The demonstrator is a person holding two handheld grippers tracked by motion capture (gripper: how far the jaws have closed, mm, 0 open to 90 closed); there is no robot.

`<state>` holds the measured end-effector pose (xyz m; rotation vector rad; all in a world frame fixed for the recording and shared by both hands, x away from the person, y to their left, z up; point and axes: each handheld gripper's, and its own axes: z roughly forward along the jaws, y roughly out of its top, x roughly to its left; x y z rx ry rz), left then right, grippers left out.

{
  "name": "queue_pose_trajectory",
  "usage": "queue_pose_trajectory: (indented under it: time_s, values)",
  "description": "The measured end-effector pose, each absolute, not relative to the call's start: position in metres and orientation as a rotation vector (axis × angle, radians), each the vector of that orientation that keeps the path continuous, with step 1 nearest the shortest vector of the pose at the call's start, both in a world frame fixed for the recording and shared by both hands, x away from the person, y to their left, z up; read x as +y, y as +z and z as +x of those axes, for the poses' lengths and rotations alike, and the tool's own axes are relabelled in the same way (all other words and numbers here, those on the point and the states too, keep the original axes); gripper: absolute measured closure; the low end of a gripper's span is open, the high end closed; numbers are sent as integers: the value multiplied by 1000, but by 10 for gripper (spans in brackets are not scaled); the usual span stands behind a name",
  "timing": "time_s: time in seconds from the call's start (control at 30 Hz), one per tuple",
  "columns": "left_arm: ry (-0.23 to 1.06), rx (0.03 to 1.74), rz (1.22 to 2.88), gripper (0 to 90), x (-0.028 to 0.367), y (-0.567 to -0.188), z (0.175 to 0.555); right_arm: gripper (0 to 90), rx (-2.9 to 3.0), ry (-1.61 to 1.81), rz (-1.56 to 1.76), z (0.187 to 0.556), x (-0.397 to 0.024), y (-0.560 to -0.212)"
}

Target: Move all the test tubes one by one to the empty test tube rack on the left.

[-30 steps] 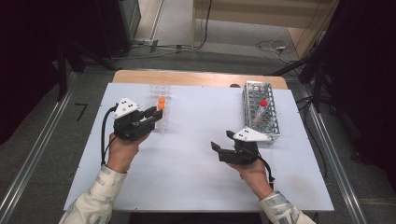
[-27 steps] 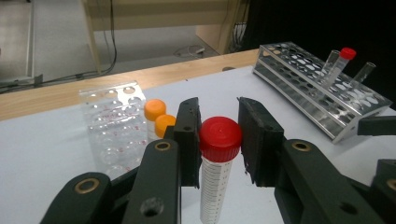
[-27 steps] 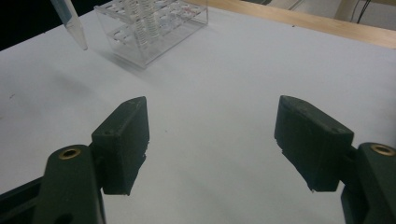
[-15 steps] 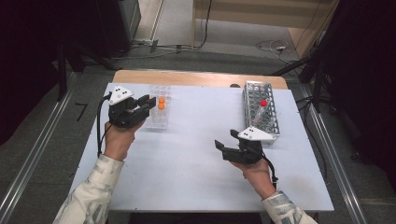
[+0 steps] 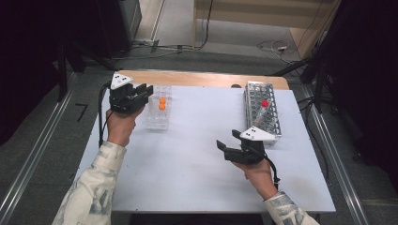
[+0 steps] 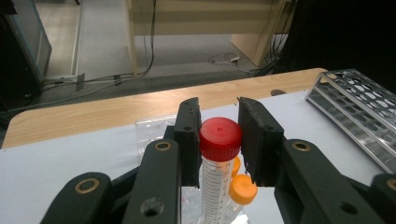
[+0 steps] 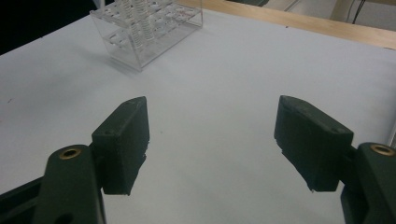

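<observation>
Left gripper view is showing the left tongs [image 6: 218, 140] clamping a red-capped clear plastic tube [image 6: 219, 154] above the far-left clear plastic rack [image 5: 158, 112]; keep lifting straight, clearing the orange-capped tubes [image 6: 243, 189]. Right tongs [image 7: 212, 144] are gaping wide, holding nothing.

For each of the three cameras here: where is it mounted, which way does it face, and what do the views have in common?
High view: above the person's side, looking forward and down on the table; both forearms, left gripper and right gripper show.
Left gripper view: on the left gripper, looking along its jaws, shut on a red-capped tube, toward the floor beyond.
Right gripper view: on the right gripper, jaws open, facing the clear rack.
Shared: clear rack, in all three views; metal rack, in the high and left gripper views.
</observation>
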<state>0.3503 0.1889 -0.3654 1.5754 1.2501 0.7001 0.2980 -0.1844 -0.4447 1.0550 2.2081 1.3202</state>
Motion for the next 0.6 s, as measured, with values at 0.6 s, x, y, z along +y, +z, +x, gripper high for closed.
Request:
queue_pose_trajectory:
  time_s: [0.6]
  values:
    - [727, 1260, 1560, 704, 184, -365, 366, 253, 2207, 1324, 1058, 298, -184, -444]
